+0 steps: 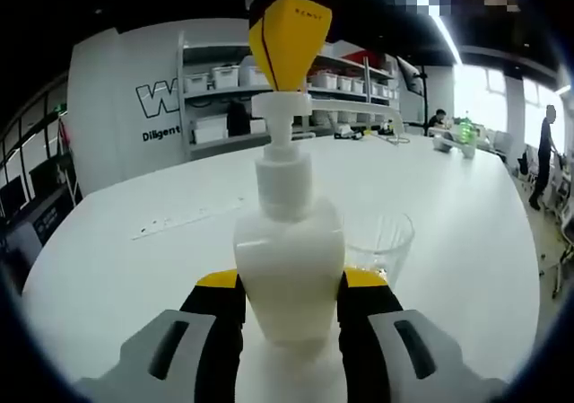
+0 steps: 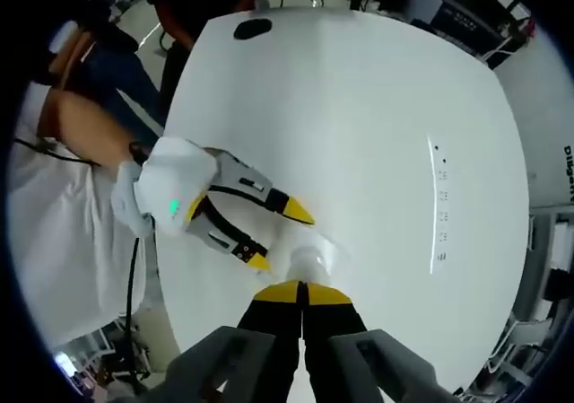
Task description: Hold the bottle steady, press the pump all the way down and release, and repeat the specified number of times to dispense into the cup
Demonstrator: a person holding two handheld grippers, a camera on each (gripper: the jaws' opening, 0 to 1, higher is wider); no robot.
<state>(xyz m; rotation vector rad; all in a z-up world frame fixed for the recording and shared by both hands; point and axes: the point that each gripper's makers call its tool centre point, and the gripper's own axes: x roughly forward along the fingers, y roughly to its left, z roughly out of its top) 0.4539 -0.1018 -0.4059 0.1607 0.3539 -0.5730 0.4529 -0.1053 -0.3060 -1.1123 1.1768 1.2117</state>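
Observation:
A white pump bottle (image 1: 289, 268) stands on the white table (image 1: 466, 232), and my left gripper (image 1: 291, 282) is shut on its body from both sides. From above, the yellow tip of my right gripper (image 1: 289, 48) rests on the pump head (image 1: 282, 107), which stands raised. A clear plastic cup (image 1: 381, 241) sits just behind and right of the bottle, under the spout side. In the right gripper view, my right gripper (image 2: 302, 293) is shut with its jaws together over the pump top (image 2: 309, 264). The left gripper (image 2: 276, 235) comes in from the left, held by a gloved hand (image 2: 166, 192).
A shelf with white bins (image 1: 269, 75) stands past the table's far edge. A thin marked strip (image 2: 439, 205) lies on the table, and a dark flat object (image 2: 251, 28) sits near its far end. People (image 1: 543, 152) are at the far right. A person's arm (image 2: 81, 125) is close on the left.

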